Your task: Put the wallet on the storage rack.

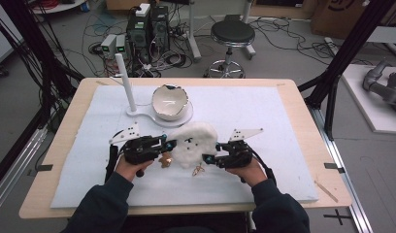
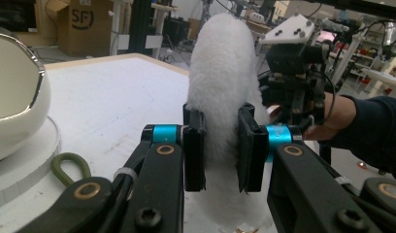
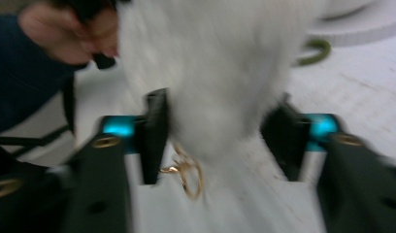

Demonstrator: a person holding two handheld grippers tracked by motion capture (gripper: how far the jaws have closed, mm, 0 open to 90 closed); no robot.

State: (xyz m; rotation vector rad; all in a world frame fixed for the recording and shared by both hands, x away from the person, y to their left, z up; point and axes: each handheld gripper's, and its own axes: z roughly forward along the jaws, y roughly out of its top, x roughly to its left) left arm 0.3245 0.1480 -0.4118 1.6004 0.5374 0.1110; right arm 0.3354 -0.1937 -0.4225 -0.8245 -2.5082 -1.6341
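The table [image 1: 293,104] carries a white mat; near its middle lies the white fluffy pom-pom [image 1: 193,141], just near of the white bowl [image 1: 170,102] on its stand. The left claw [image 1: 171,144] is clamped on the pom-pom's left side. The right claw [image 1: 210,157] stands parted around its right side, pads not pressing. A gold clasp [image 3: 186,172] lies between the right claw's jaws.

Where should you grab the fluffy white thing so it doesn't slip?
Grab the fluffy white pompom across its narrower lower part from its side, low to the table, as the left gripper does. The fur squashes there, giving the pads a hold. Avoid its small gold clasp.
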